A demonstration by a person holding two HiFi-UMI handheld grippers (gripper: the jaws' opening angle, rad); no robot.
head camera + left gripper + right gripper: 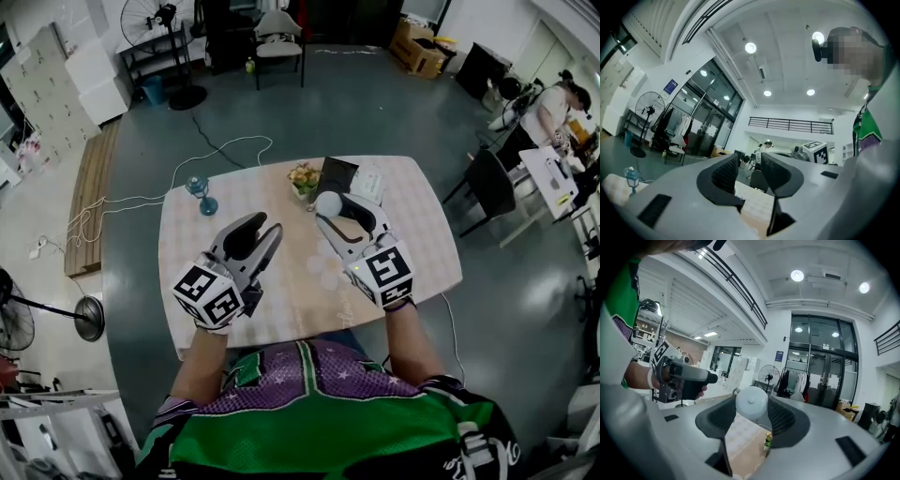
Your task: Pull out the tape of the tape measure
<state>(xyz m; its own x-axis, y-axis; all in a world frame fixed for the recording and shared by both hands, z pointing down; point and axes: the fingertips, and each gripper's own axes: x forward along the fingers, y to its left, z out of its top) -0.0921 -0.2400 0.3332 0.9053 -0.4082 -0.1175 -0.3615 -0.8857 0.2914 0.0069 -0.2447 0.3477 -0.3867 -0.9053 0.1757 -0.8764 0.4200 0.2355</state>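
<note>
The tape measure [328, 202] is a round white case, and my right gripper [331, 210] is shut on it at the fingertips, above the middle of the table [187, 244]. In the right gripper view the case [751, 402] sits between the two dark pads, pressed on both sides. I see no tape drawn out of it. My left gripper [264, 229] hovers to the left of the case, a short gap away, open with nothing between its fingers. In the left gripper view its jaws [750, 165] frame only the table and the room behind.
On the far side of the table stand a small blue desk fan [200, 192], a flower pot [303, 177], a black notebook [336, 173] and a white pack [368, 184]. Chairs [487, 183] and a person [551, 111] are at the right.
</note>
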